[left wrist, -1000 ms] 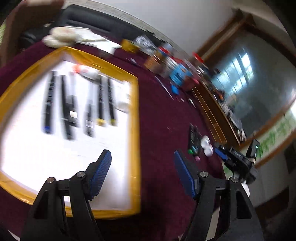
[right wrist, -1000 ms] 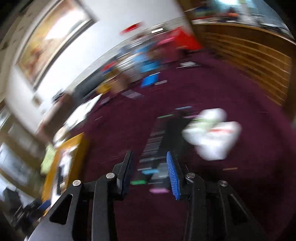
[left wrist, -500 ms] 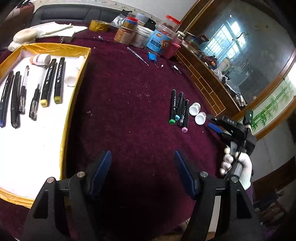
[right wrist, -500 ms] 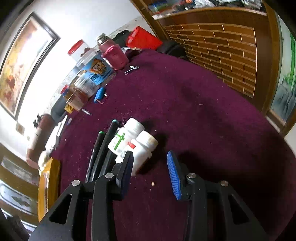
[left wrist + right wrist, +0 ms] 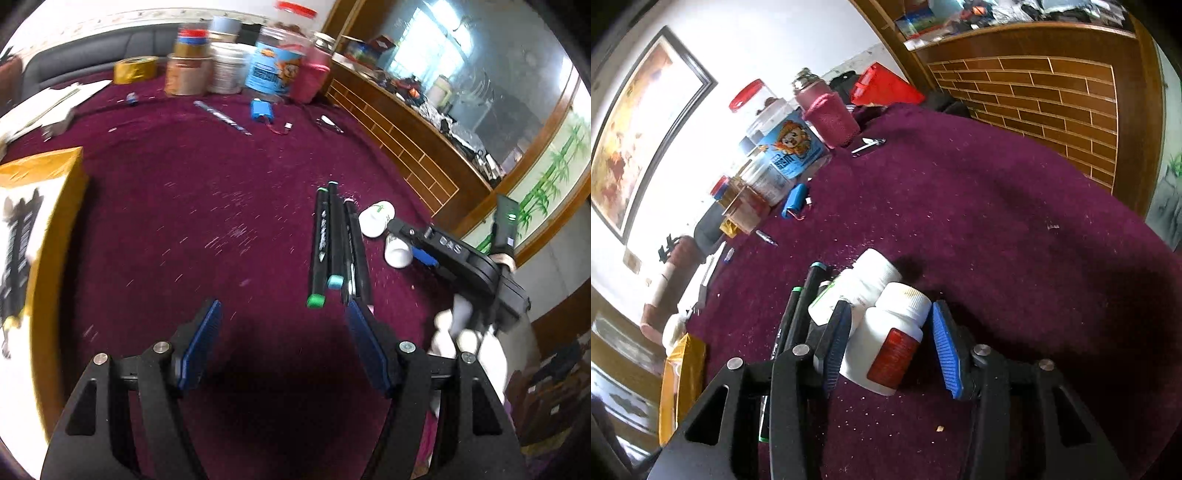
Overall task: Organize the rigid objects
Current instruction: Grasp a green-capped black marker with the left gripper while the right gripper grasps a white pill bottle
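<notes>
Right gripper (image 5: 886, 339) opening around red-labelled white bottle (image 5: 890, 339), label text unreadable, left gripper (image 5: 284, 343) spread, empty

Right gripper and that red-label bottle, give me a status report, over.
Right gripper opening, astride red-label bottle, no grip. Left gripper open, empty, short of markers. Second bottle crowds left finger.
</notes>
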`<state>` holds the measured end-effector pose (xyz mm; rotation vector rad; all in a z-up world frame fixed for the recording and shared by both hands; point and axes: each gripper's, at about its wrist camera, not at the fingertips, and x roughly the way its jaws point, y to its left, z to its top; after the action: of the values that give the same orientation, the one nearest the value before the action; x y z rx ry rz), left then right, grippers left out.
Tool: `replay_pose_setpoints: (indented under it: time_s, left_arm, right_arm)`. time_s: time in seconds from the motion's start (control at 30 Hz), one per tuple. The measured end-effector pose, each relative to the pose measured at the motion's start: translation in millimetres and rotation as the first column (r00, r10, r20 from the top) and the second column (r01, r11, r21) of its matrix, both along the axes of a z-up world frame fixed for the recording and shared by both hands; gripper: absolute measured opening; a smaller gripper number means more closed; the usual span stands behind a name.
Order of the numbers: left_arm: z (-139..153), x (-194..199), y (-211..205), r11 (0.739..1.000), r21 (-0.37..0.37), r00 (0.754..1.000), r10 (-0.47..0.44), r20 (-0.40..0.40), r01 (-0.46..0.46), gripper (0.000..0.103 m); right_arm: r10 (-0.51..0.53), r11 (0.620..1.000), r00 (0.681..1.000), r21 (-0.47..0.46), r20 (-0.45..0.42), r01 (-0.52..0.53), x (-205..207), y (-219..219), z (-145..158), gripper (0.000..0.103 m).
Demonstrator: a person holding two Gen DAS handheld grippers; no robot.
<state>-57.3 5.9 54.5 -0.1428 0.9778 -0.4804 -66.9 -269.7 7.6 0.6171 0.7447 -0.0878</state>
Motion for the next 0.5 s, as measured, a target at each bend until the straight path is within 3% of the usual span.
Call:
replay_pose_setpoints:
  time_s: [0.13,0.23,0.3,0.33,0.37,0.43,0.5]
  left_arm:
    - [-16,26,-36,0.994,0.106,0.999,-0.037,0.018,0.035,0.069]
    - [-24,34,-65,0.973,0.212,0.992,-0.107,0.069,0.090,0.067]
    - [-29,39,-78,0.953,0.275,0.983,-0.161,0.092,0.130,0.052]
    - [-28,40,-79,0.955,0.261,0.978,-0.176,0.117,0.141,0.028]
    - [-27,42,-78,0.959,0.243,0.978,-0.176,0.111,0.146,0.012]
    - [-26,46,-72,0.968,0.196,0.983,-0.173,0.063,0.158,0.011]
    - [-26,42,-65,0.965,0.221,0.984,-0.164,0.072,0.144,0.011]
  right_arm:
    - [0.010,1.000,1.000,0.029,0.006,-0.010,0,-4,-2,0.040]
    - [0.011,0.998,1.000,0.063,0.015,-0.012,1,-8,-3,0.040]
    - [0.014,0.997,1.000,0.082,0.020,-0.015,1,-11,-3,0.040]
    - [0.014,0.996,1.000,0.089,0.022,-0.016,1,-12,-4,0.040]
    - [0.014,0.995,1.000,0.098,0.024,-0.016,0,-13,-4,0.040]
    - [0.013,0.993,0.999,0.114,0.029,-0.016,0,-15,-5,0.041]
    - [0.013,0.992,0.999,0.123,0.031,-0.017,0,-16,-5,0.041]
